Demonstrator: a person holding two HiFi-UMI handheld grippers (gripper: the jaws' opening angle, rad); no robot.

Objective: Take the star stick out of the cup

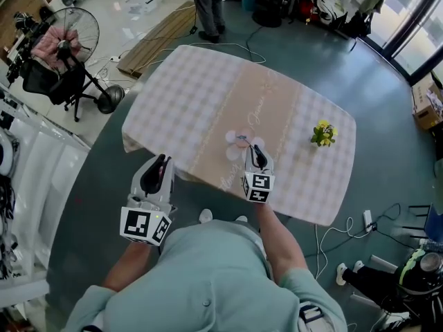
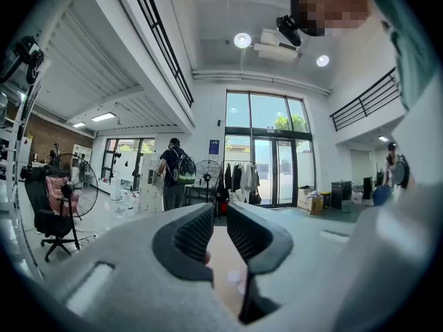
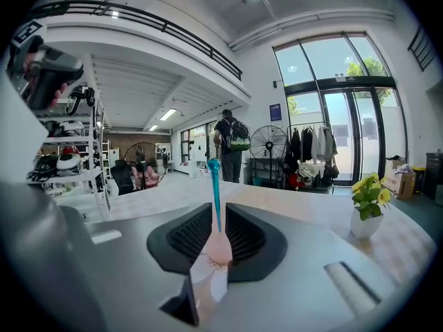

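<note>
At the upper left of the head view, a black pedestal fan stands on the floor, well apart from the table. At the lower left, the left gripper is held just beside the near edge of the rectangular table, which carries a pale checked cloth with a beige band down its middle. In the left gripper view, the left gripper has its jaws a narrow gap apart, with nothing between them.

Near the middle of the head view, a pale pink cup with white petal-shaped lobes around it stands on the beige band. The thin teal star stick stands upright in the cup. Just right of the cup, the right gripper reaches over the near table edge. In the right gripper view, the right gripper has its jaws set close on either side of the stick. A thin gap shows beside the stick, so the ribbed pads are not seen pressing on it.

Further right, a small white pot of yellow flowers stands on the checked cloth, well apart from the cup.
</note>
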